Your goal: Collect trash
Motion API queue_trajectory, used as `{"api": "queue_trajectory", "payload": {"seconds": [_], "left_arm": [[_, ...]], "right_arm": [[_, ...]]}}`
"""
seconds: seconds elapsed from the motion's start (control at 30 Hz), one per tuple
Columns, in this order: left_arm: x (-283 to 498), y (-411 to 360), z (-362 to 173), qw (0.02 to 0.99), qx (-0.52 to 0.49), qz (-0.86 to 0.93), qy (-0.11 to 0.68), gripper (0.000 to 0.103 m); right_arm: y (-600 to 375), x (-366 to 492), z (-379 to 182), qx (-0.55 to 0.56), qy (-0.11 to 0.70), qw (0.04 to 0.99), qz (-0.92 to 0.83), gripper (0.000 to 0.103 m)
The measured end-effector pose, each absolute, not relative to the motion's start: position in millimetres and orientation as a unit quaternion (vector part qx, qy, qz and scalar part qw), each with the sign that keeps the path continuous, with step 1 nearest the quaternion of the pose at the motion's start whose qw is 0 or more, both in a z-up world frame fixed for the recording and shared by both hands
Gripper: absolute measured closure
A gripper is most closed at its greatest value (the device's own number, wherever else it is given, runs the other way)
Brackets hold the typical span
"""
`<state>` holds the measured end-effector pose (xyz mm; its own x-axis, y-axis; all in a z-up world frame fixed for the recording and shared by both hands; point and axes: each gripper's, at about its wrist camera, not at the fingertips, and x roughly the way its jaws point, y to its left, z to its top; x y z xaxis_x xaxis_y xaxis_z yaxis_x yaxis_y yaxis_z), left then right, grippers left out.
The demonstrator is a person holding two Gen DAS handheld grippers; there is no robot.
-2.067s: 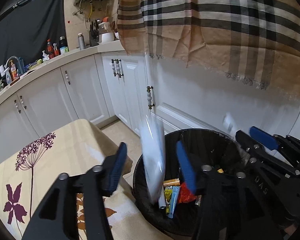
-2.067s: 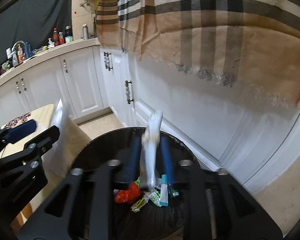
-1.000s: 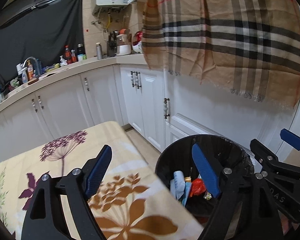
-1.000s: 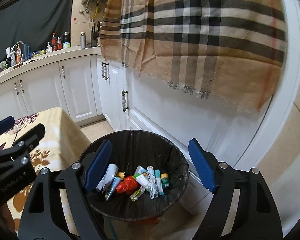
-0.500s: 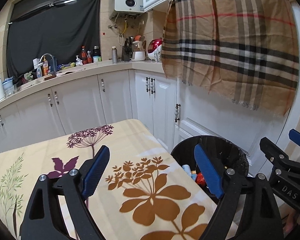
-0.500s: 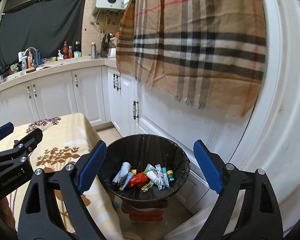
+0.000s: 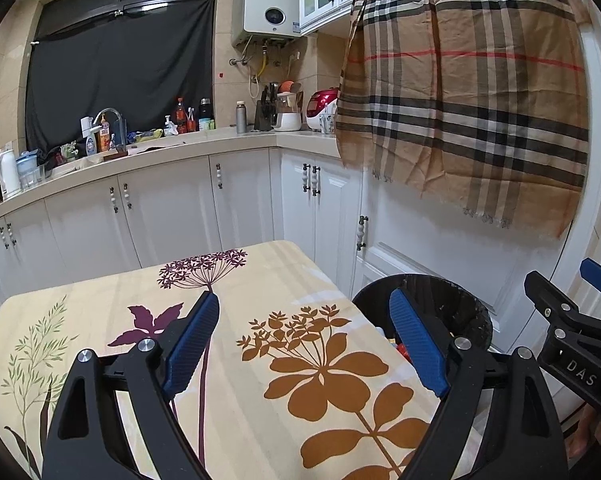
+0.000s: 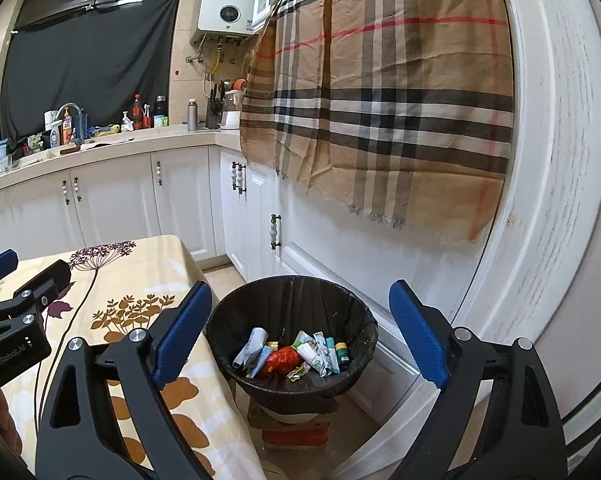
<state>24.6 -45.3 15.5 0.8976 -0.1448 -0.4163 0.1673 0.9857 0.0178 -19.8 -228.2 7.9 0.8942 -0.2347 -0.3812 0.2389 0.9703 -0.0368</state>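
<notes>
A black-lined trash bin (image 8: 352, 316) stands on the floor beside the table and holds several wrappers, among them a red one (image 8: 281, 359) and a white rolled one (image 8: 252, 345). My right gripper (image 8: 300, 336) is open and empty, raised above and in front of the bin. My left gripper (image 7: 304, 340) is open and empty above the floral tablecloth (image 7: 260, 320); the bin (image 7: 464, 312) shows at its right, partly hidden by the right finger. The left gripper also shows at the left edge of the right wrist view (image 8: 16, 308).
White kitchen cabinets (image 7: 172, 212) run behind the table, with a cluttered counter (image 7: 140, 140) and sink. A plaid cloth (image 8: 380, 100) hangs over the white door above the bin. The bin rests on a low box (image 8: 292, 428).
Both grippers dropped their trash into the bin, opened wide and pulled back and up. The left gripper moved back over the table; the bin now looks smaller and farther.
</notes>
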Motion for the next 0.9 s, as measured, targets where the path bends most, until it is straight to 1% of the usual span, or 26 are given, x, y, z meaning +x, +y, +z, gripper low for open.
{"api": "queue_trajectory", "payload": {"seconds": [0.9], "left_arm": [[23.5, -44.7, 13.4, 0.973, 0.027, -0.082, 0.213, 0.019]], "right_arm": [[-228.1, -20.2, 6.4, 0.003, 0.196, 0.973, -0.121, 0.015]]}}
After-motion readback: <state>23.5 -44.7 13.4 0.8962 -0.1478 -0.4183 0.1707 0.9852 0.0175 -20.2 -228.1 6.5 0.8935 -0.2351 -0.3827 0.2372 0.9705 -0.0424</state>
